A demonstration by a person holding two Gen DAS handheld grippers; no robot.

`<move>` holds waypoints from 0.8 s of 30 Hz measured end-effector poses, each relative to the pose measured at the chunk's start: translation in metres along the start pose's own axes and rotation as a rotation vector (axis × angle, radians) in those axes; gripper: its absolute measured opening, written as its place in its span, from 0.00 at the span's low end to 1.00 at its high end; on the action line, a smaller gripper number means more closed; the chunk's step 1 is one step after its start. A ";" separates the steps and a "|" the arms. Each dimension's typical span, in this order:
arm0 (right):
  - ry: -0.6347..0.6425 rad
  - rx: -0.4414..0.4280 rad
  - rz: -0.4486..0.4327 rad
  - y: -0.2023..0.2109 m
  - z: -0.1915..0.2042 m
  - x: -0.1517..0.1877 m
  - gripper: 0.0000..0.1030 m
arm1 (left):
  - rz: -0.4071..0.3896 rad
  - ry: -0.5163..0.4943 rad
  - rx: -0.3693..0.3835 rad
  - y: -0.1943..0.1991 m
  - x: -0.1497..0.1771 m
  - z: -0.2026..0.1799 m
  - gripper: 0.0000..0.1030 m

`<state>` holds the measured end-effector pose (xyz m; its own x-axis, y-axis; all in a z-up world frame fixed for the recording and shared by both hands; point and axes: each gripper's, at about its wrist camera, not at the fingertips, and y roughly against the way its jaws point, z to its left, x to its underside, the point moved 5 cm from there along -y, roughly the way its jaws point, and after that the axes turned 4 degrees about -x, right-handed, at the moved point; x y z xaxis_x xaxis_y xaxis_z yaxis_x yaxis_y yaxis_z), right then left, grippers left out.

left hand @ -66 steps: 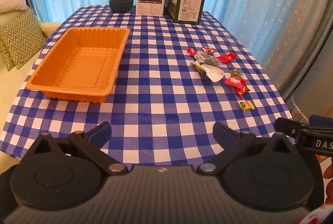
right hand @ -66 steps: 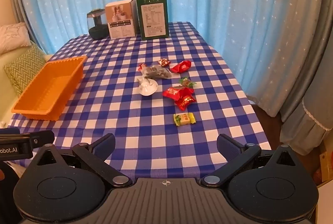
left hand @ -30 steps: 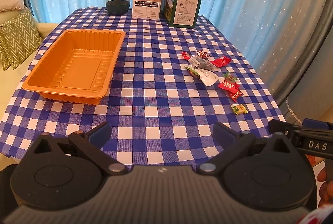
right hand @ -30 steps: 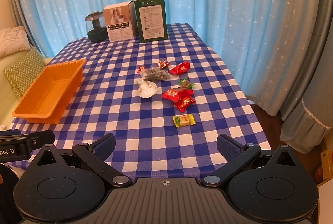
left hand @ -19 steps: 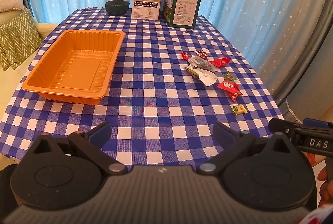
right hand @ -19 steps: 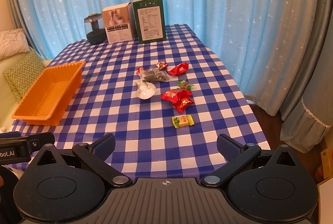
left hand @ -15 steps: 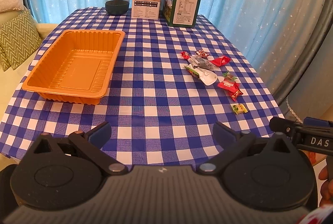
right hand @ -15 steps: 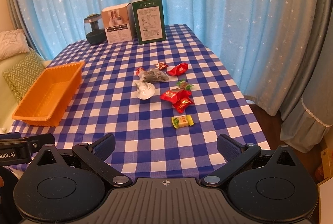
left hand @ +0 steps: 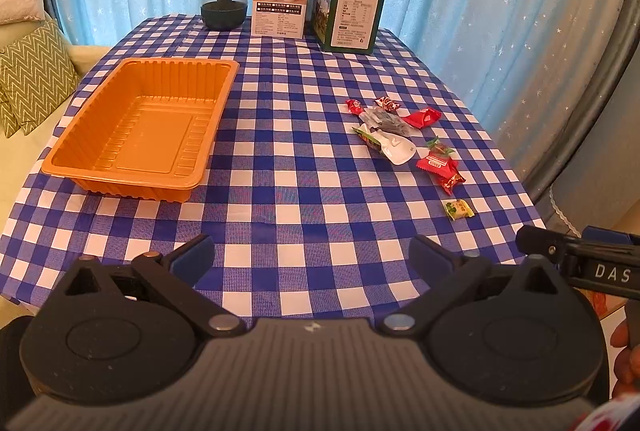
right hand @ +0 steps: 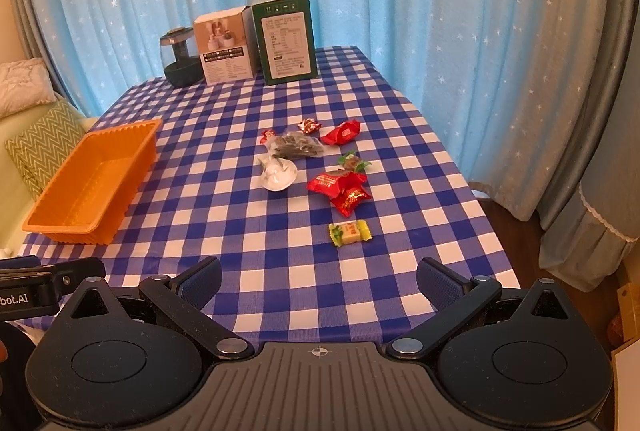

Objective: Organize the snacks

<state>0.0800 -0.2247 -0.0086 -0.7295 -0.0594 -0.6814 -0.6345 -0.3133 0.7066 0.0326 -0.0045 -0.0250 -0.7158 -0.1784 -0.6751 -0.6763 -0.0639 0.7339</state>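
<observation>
Curtain (right hand: pixel 400 11) — pale blue with small white stars, hung behind the table's far end.

Table (left hand: pixel 304 191) — covered in a blue-and-white checked cloth.

Tray (left hand: pixel 136 127) — orange plastic, ribbed walls, sitting on the left half of the cloth with nothing in it; well apart from the snacks.

Left gripper (left hand: pixel 312 255) and right gripper (right hand: pixel 320 277) — both held at the near edge of the table, jaws spread wide, nothing between the blue pads. Each shows at the border of the other's view.

Green box (right hand: pixel 286 39), white box (right hand: pixel 224 47) and a dark jar (right hand: pixel 180 59) — standing upright in a row at the far end, the two boxes side by side.

Cushion (left hand: pixel 32 79) — green zigzag pattern, on a seat left of the table.

Snacks (right hand: pixel 316 167) — a loose cluster on the right half of the cloth: a clear packet with dark contents (right hand: pixel 296 147), a white packet (right hand: pixel 278 175) just beside it, several red wrappers (right hand: pixel 338 187), some touching. A yellow candy (right hand: pixel 349 233) lies a little apart, nearest the right gripper.
</observation>
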 end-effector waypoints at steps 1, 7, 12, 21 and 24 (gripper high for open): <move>0.000 0.000 0.001 0.000 0.000 0.000 1.00 | 0.000 0.001 0.000 0.000 0.000 0.000 1.00; -0.001 0.000 0.001 0.000 0.000 0.000 1.00 | 0.000 0.001 0.002 0.000 0.000 0.000 1.00; -0.001 0.000 0.000 0.000 0.000 0.000 1.00 | 0.000 0.001 0.000 0.000 0.001 0.000 1.00; -0.004 0.001 -0.001 0.000 0.000 0.001 1.00 | -0.002 0.000 0.001 0.000 0.001 -0.001 1.00; -0.004 0.000 0.000 0.000 0.000 0.001 1.00 | -0.001 0.001 0.001 0.000 0.001 -0.001 1.00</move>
<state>0.0795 -0.2251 -0.0095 -0.7305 -0.0561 -0.6806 -0.6343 -0.3133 0.7067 0.0316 -0.0053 -0.0257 -0.7148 -0.1793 -0.6760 -0.6774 -0.0629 0.7329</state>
